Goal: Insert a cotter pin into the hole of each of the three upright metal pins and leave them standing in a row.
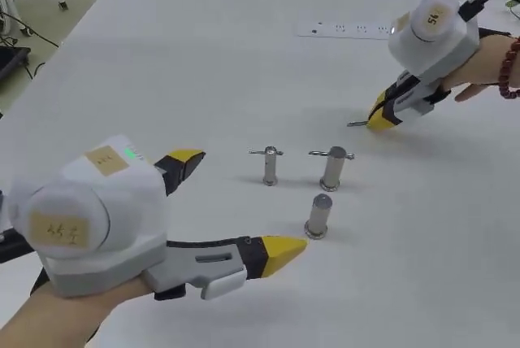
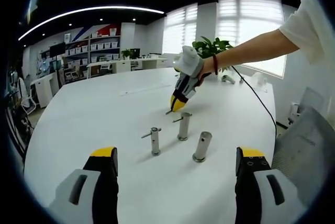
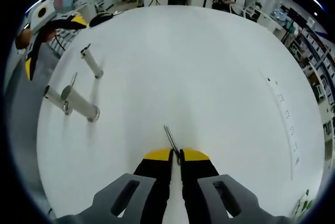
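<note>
1. on the white counter (image 1: 203,55), three upright metal pins (image 1: 270,167) stand near the middle, and a power strip (image 1: 349,30) lies at the far side.
2. near the person, the left hand-held gripper (image 1: 236,202) hovers with its jaws spread wide, facing the pins.
3. beyond them, the right hand-held gripper (image 1: 380,120) has its jaws pressed together, pinching a loose cotter pin (image 1: 357,123) low over the counter.
4. the two rear pins each carry a crosswise cotter pin (image 1: 331,154) near the top.
5. the front pin (image 1: 318,215) stands just before the right rear one, its top bare.
</note>
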The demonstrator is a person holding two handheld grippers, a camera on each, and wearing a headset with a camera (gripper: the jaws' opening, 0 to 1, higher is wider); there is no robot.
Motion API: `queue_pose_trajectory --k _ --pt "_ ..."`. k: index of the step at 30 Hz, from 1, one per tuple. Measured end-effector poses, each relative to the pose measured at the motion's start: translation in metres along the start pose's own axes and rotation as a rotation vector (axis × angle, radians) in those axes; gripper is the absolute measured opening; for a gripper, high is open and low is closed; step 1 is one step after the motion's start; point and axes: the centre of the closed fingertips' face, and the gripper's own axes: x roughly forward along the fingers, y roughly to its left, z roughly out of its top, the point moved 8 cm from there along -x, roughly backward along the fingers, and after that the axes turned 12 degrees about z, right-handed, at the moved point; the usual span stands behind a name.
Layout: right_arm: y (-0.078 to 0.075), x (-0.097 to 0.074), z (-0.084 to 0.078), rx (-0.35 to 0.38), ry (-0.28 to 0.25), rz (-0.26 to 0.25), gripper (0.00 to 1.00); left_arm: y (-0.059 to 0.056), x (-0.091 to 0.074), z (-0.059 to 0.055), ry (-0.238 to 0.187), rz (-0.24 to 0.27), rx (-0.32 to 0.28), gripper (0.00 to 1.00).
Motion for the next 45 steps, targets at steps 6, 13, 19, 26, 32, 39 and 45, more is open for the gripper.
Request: queue_pose_trajectory --k 6,13,19,26,32,39,45 --pt "-0.003 0.002 0.003 -0.047 0.057 -0.013 0.04 0.000 -0.001 0.000 0.004 -0.003 -0.001 0.92" --pt "0.003 0.002 0.003 -0.089 0.080 -0.053 0.03 -0.001 -0.001 -0.001 0.007 -0.008 0.001 0.92" --pt "0.008 0.000 0.004 -0.126 0.083 -0.070 0.02 -0.001 -0.002 -0.001 0.016 -0.016 -0.005 0.89" --pt "0.018 -0.009 0.008 -0.159 0.076 -0.110 0.02 -0.002 -0.003 0.001 0.016 -0.022 -0.017 0.86" --pt "0.034 -0.020 0.014 -0.195 0.047 -0.144 0.02 -0.001 -0.005 0.004 0.011 -0.026 -0.031 0.82" --pt "0.048 -0.030 0.021 -0.254 0.034 -0.176 0.02 0.000 -0.004 0.011 -0.006 -0.033 -0.059 0.77" --pt "0.067 -0.042 0.033 -0.326 0.021 -0.195 0.02 -0.002 0.000 0.016 -0.009 -0.051 -0.078 0.73"
